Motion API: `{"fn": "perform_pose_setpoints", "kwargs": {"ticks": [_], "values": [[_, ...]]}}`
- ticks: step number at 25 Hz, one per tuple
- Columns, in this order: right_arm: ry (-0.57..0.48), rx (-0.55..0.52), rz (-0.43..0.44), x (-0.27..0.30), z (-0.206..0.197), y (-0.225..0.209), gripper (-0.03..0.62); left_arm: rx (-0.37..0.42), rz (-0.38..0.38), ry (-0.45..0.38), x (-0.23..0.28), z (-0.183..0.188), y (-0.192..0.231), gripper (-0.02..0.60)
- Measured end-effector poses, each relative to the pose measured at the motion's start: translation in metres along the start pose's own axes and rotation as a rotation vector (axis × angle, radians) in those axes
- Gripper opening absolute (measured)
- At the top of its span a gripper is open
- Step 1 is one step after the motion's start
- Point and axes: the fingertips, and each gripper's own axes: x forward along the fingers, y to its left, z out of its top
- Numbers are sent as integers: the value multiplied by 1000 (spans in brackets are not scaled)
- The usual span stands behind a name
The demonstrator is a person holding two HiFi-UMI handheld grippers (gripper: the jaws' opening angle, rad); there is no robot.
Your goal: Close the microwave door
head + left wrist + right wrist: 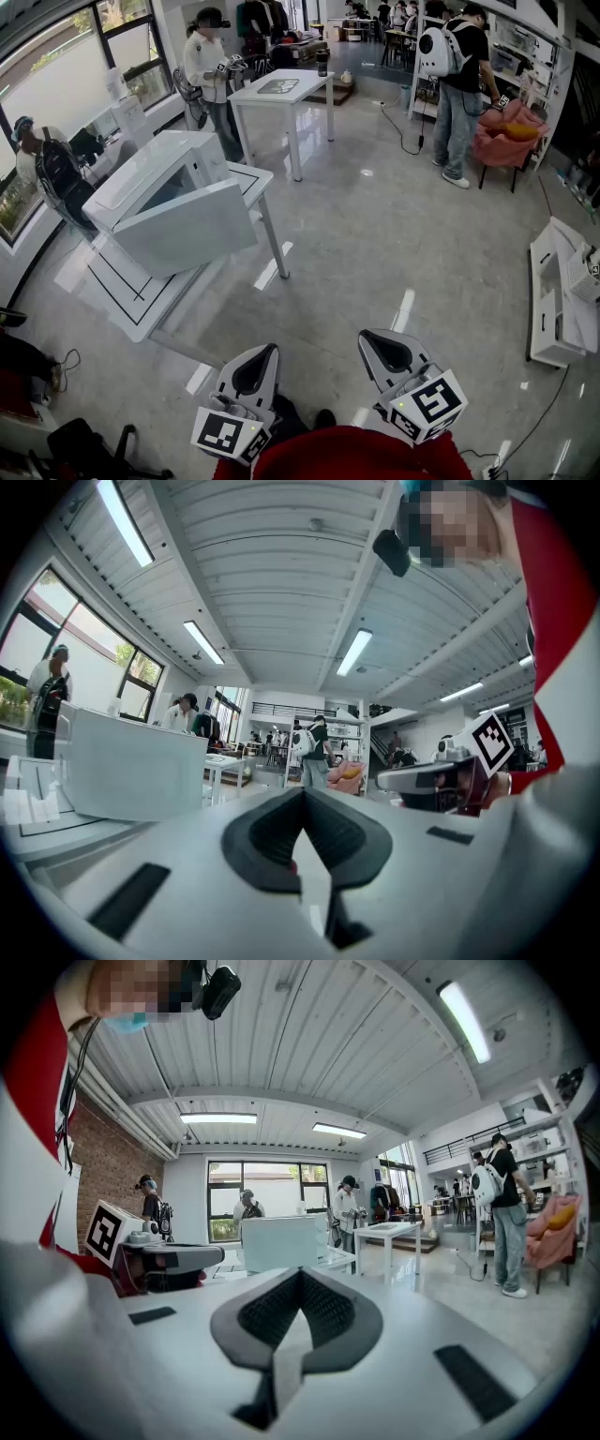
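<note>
The white microwave (pixel 155 178) stands on a low white table (pixel 122 295) at the left of the head view. Its door (pixel 187 230) hangs swung open toward the room. Both grippers are held close to the person's body, far from the microwave, across bare floor. My left gripper (pixel 258 361) is shut with nothing between its jaws, and so is my right gripper (pixel 384 349). In the left gripper view the open door (pixel 131 771) shows at the left, beyond the closed left gripper (pixel 305 794). The right gripper view looks over the shut right gripper (pixel 300 1274) at the microwave (pixel 281 1241).
A second white table (pixel 281 89) stands behind the microwave, with a person (pixel 206 66) beside it. Another person with a white backpack (pixel 459 84) stands at the back right near a pink chair (pixel 506 136). A white shelf unit (pixel 558 300) lies at the right edge.
</note>
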Motion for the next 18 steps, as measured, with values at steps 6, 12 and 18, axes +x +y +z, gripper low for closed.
{"fn": "perform_pose_setpoints", "kwargs": {"ticks": [6, 12, 18], "values": [[8, 10, -23, -2, -5, -3, 12, -13, -3, 14, -1, -5, 1, 9], [8, 3, -19, 0, -6, -1, 12, -5, -5, -2, -4, -6, 4, 9], [6, 15, -12, -1, -6, 1, 12, -19, 1, -5, -6, -4, 3, 11]]}}
